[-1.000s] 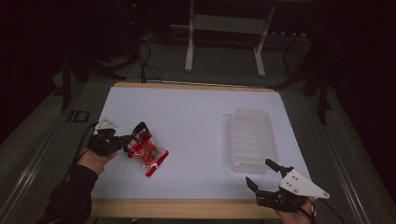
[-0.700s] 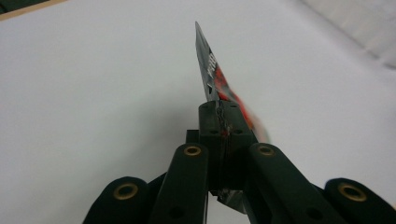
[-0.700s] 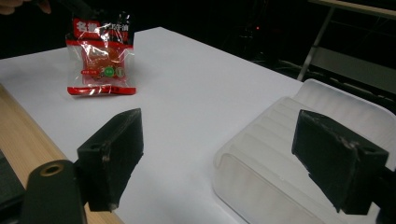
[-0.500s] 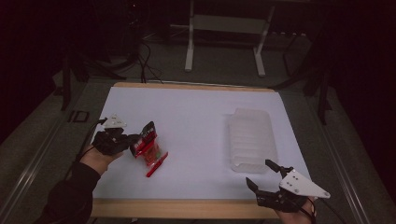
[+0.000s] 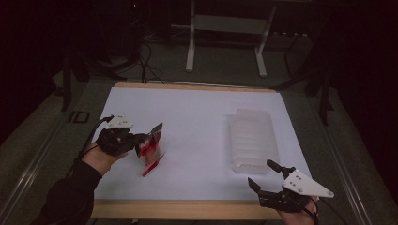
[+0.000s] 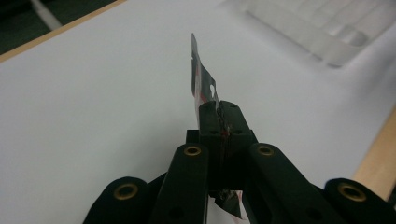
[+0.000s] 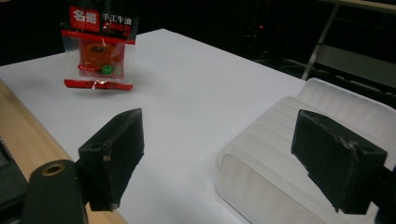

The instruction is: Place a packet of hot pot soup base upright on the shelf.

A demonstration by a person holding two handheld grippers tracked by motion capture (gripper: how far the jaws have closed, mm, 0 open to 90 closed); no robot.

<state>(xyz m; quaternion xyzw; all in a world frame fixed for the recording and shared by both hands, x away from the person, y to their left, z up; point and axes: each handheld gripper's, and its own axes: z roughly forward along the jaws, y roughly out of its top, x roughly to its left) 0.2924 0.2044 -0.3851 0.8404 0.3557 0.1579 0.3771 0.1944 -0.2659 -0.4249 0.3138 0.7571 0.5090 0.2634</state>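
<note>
On white table [image 5: 197,117]: ribbed clear tray [image 5: 253,138] at right; red-and-clear snack packet [image 5: 151,145], dark printed top, lifted at left, pinched edge-on by left gripper [image 5: 141,143]; right gripper [image 5: 267,176] jaws spread wide, holding nothing.

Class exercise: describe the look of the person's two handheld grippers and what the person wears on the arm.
Both the left gripper and right gripper are black with brass-coloured rivets, each topped by a pale grey three-cornered plate. A dark cable trails from the left one. The left arm wears a dark long sleeve.

Dark room; white-topped table [image 5: 202,108], a pale, perhaps metal, stand [image 5: 225,23] behind it.
</note>
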